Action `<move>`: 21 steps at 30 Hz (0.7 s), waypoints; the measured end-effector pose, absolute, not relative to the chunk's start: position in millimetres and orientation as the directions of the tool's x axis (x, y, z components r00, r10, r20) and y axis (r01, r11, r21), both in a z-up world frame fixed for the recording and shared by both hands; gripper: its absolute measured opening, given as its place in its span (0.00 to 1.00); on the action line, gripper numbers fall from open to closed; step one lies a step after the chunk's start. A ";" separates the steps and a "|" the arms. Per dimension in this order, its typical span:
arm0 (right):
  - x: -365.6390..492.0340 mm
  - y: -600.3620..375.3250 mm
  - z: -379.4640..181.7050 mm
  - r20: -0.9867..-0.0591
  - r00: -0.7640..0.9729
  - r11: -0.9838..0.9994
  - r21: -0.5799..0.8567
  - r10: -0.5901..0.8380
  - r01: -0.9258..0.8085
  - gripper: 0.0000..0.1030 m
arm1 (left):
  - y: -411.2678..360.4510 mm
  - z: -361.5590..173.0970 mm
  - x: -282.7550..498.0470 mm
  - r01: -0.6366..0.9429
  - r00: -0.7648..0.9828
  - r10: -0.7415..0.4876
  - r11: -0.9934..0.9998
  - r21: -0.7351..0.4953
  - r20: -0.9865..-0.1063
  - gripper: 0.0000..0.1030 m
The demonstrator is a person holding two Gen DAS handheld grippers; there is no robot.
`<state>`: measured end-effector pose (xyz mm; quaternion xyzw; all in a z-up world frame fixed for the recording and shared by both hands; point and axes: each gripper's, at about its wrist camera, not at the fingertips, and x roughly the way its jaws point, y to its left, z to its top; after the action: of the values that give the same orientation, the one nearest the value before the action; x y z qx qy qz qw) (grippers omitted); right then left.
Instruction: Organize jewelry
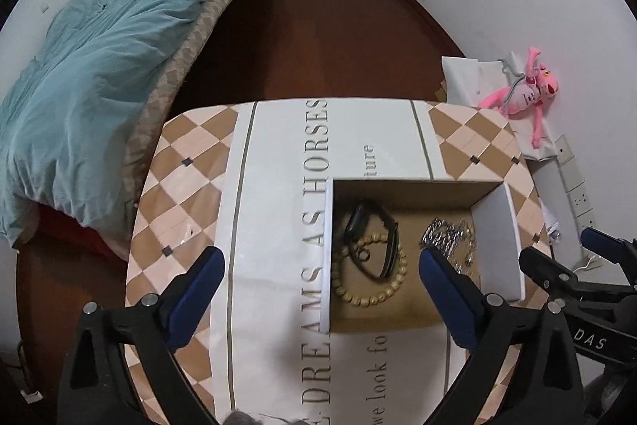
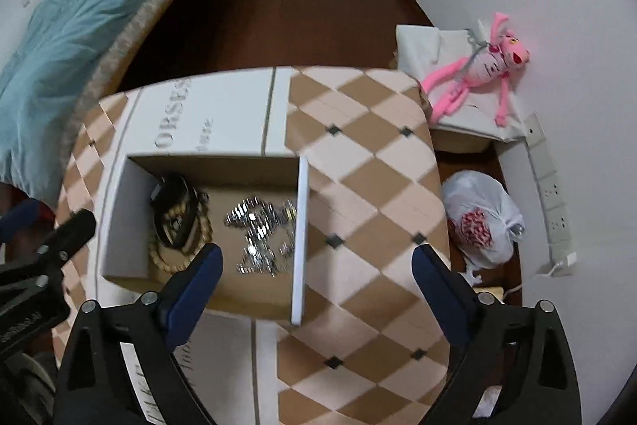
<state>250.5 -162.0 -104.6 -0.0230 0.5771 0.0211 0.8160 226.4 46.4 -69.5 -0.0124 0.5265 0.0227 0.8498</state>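
Both claws stand wide open close to the lens, with nothing between their blue pads: the left claw (image 1: 320,279) hangs over the left wall of the box, the right claw (image 2: 316,271) over its right wall. Going from left to right, the bench (image 1: 187,162) carries a checked cloth and a white printed sheet, and on it sits the open cardboard box (image 1: 328,253). Inside, at the left, a black watch-like band (image 1: 372,237) lies across a ring of wooden beads (image 1: 370,295), touching it; further right a silver chain (image 2: 260,234) is spread loose on the box floor, near the right wall. All jewelry I can see is already in the box, so I judge that the step in hand is the letting go and pulling away. To do it well, lift each claw straight up, keep the pads wide so no link or bead catches, and do not push the thin box walls sideways.
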 end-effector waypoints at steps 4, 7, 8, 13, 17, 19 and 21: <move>237.2 -163.1 -111.3 -0.945 0.328 0.999 -0.030 -0.014 -0.043 0.97 | 46.6 -72.9 215.9 -0.057 0.443 0.033 0.998 0.009 -0.896 0.97; 227.6 -164.8 -110.1 -0.942 0.336 0.999 -0.024 -0.013 -0.031 0.98 | 46.3 -71.2 208.6 -0.061 0.446 0.032 0.998 0.005 -0.895 0.97; 224.0 -165.4 -108.1 -0.940 0.342 0.999 -0.022 -0.012 -0.027 0.98 | 46.1 -69.2 205.8 -0.061 0.449 0.032 0.998 0.005 -0.893 0.97; 205.9 -167.9 -89.8 -0.926 0.378 1.000 -0.013 -0.005 -0.019 0.98 | 43.5 -53.3 186.7 -0.060 0.477 0.026 0.998 -0.003 -0.878 0.97; 184.1 -171.1 -66.8 -0.909 0.417 1.000 -0.006 0.001 -0.016 0.98 | 40.1 -32.5 164.8 -0.064 0.518 0.040 0.998 0.008 -0.854 0.97; 169.5 -171.7 -51.7 -0.897 0.442 1.000 -0.003 0.004 -0.016 0.98 | 38.4 -17.3 149.3 -0.072 0.546 0.060 0.997 0.025 -0.836 0.97; 157.3 -172.9 -38.0 -0.885 0.465 1.000 -0.002 0.007 -0.019 0.98 | 38.0 -4.0 136.8 -0.079 0.569 0.074 0.996 0.034 -0.819 0.97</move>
<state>157.3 -172.9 -38.0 -0.0056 0.5169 0.0075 0.8560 136.8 38.0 -4.0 -0.0030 0.4624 0.0431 0.8856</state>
